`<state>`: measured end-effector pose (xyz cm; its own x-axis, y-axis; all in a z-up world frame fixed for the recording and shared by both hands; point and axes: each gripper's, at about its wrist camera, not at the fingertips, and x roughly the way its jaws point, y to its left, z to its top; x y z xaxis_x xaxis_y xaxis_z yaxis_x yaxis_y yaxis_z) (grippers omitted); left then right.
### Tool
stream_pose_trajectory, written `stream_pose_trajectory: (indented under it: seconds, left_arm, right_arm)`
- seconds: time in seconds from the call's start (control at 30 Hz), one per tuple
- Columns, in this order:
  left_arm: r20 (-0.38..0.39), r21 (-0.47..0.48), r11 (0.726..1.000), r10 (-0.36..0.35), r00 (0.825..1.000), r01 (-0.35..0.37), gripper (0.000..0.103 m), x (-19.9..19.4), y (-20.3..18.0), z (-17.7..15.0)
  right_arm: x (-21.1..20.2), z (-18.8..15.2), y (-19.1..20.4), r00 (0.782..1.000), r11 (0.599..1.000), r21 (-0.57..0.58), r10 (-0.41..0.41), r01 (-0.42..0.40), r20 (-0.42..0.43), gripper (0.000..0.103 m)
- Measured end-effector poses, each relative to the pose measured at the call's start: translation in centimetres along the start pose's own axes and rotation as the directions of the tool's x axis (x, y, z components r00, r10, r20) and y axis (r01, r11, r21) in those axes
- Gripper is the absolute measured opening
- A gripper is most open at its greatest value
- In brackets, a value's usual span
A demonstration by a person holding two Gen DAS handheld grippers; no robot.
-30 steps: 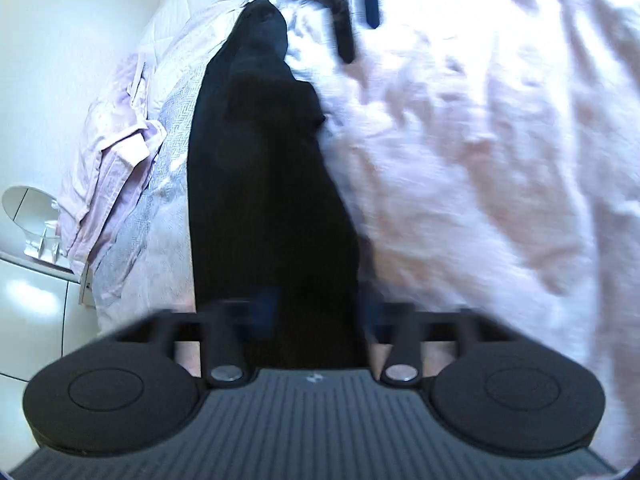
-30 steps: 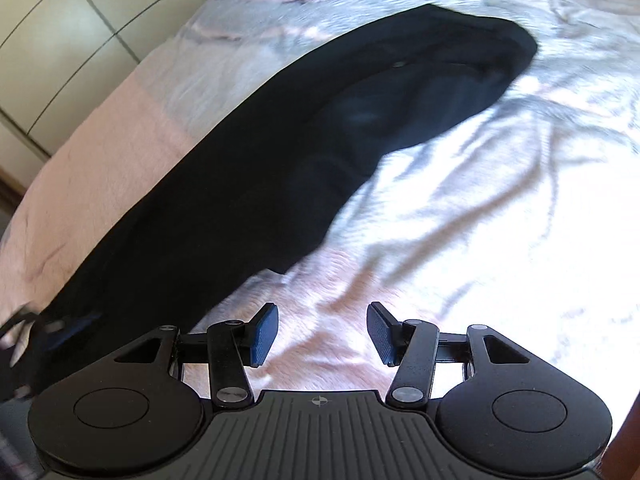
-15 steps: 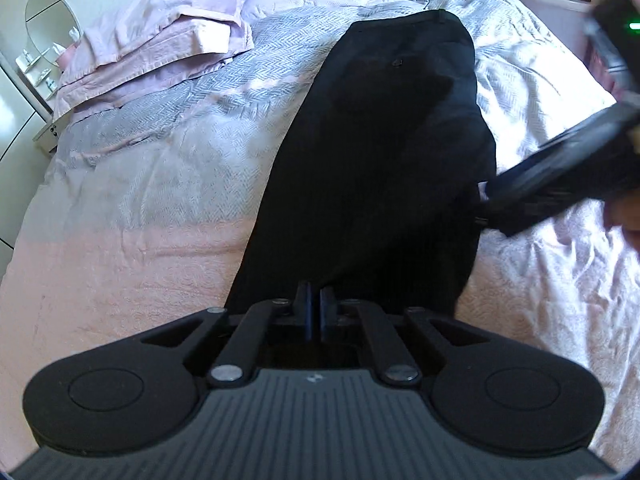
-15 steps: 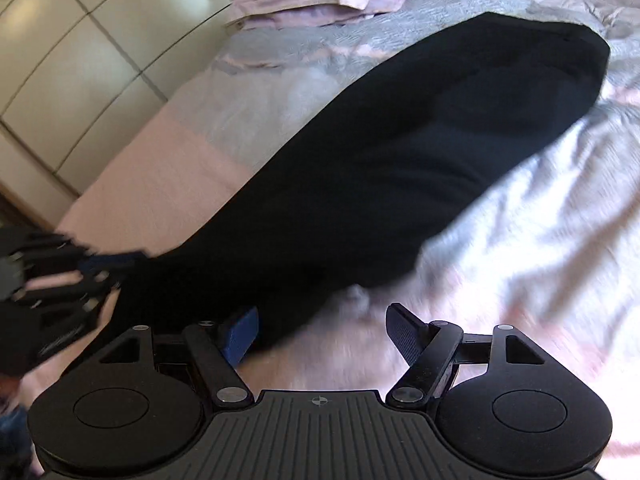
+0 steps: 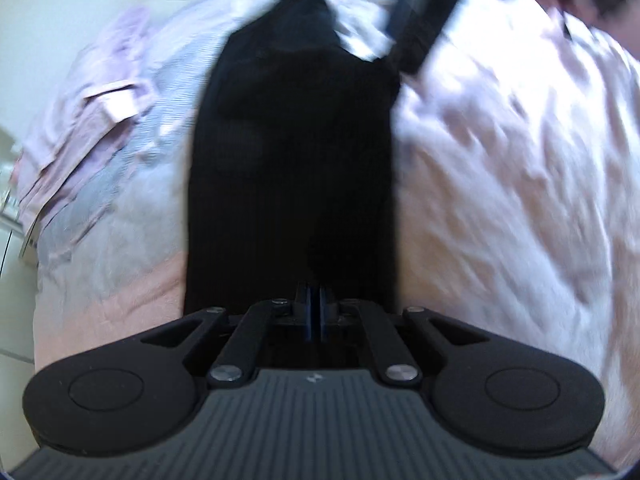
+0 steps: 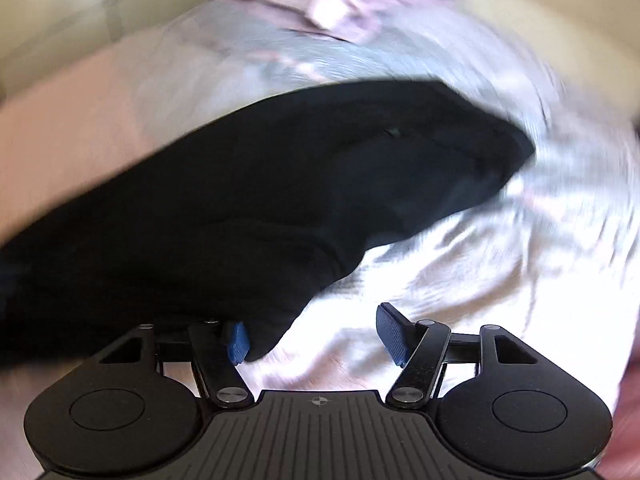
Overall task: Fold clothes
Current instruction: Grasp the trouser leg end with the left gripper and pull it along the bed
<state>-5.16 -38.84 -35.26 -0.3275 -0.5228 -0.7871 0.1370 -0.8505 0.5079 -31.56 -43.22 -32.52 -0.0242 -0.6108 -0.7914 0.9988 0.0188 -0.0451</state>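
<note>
Two hand-held grippers are at work on one pair of black trousers (image 5: 292, 152) lying lengthwise on the bed (image 5: 500, 184). The left hand-held gripper (image 5: 314, 312) has its fingers pressed together on the near end of the trousers, apparently pinching the cloth. The right hand-held gripper (image 6: 316, 334) is spread wide, its left blue pad (image 6: 237, 341) touching the trousers' edge while the right pad sits over bare bedspread.

To do this fold well, I'd say the right one should slide further under that edge and close on a full layer before either lifts, then both should travel together so the cloth stays flat and square.

The left wrist view shows the trousers' whole length running to the far end, and the other tool as a dark blur beside them; the right view shows the trousers from the side, with a small button (image 6: 393, 133) and lilac pillows (image 6: 344, 4) beyond. Both views are blurred.
</note>
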Motion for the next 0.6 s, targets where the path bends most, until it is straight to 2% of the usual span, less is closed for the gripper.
stream_pose_trajectory:
  seconds: [0.03,0.1,0.17,0.27,0.37,0.47,0.57,0.6]
  left_arm:
    - [-0.009,0.026,1.0,0.003,1.0,-0.003,0.004,0.2,-0.8,-0.3]
    - [-0.017,0.022,1.0,0.006,1.0,-0.006,0.004,0.2,-1.4,-0.8]
    - [-0.025,-0.003,1.0,0.008,1.0,-0.008,0.006,-0.1,-1.7,-1.3]
    - [-0.056,-0.076,0.997,0.014,0.998,-0.018,0.007,-1.6,-1.7,-2.7]
    - [-0.094,-0.193,0.98,0.024,0.995,-0.042,0.011,-3.9,-1.1,-4.8]
    - [-0.146,-0.329,0.941,0.038,0.988,-0.085,0.015,-7.0,-0.2,-7.9]
    - [-0.221,-0.464,0.873,0.054,0.974,-0.154,0.026,-10.1,0.6,-12.1]
    - [-0.251,-0.497,0.848,0.063,0.966,-0.184,0.029,-10.9,0.9,-13.8]
  right_arm:
    - [-0.3,-0.3,0.1,1.0,0.999,-0.049,-0.012,0.012,-0.007,0.063]
    - [-1.0,-1.0,0.3,0.999,0.989,-0.147,-0.037,0.034,-0.02,0.063]
    - [-1.1,-1.2,0.1,0.999,0.989,-0.146,-0.028,0.024,-0.028,0.063]
    - [-2.9,-0.5,1.1,1.0,0.984,-0.176,0.018,-0.021,-0.023,0.063]
    - [-4.8,0.3,2.1,0.998,0.975,-0.21,0.066,-0.068,-0.017,0.063]
    - [-6.6,1.1,3.1,0.993,0.963,-0.245,0.114,-0.114,-0.013,0.063]
    - [-8.5,1.9,4.1,0.987,0.947,-0.28,0.162,-0.158,-0.011,0.063]
    - [-8.8,2.5,5.1,0.978,0.931,-0.307,0.209,-0.198,0.001,0.063]
